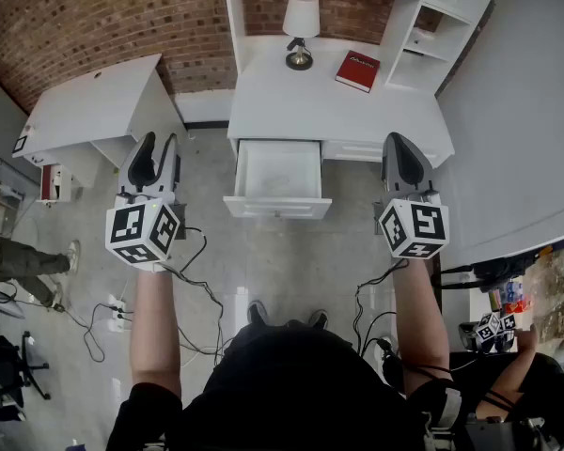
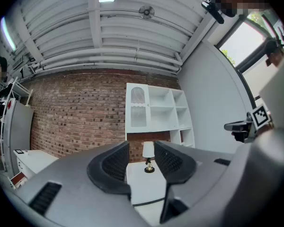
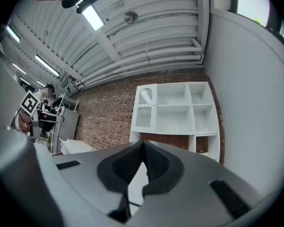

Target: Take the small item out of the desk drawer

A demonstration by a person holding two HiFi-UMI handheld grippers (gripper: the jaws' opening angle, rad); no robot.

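The white desk has its middle drawer pulled out toward me. The inside of the drawer looks pale and I cannot make out any small item in it. My left gripper hangs over the floor left of the drawer, open and holding nothing. In the left gripper view the left gripper frames the desk lamp through the gap between its fingers. My right gripper is right of the drawer, beside the desk's front edge. In the right gripper view the right gripper is shut on nothing.
A lamp and a red book sit on the desk, with white shelves at its right. A second white table stands left. Cables trail over the floor. A white wall runs along the right.
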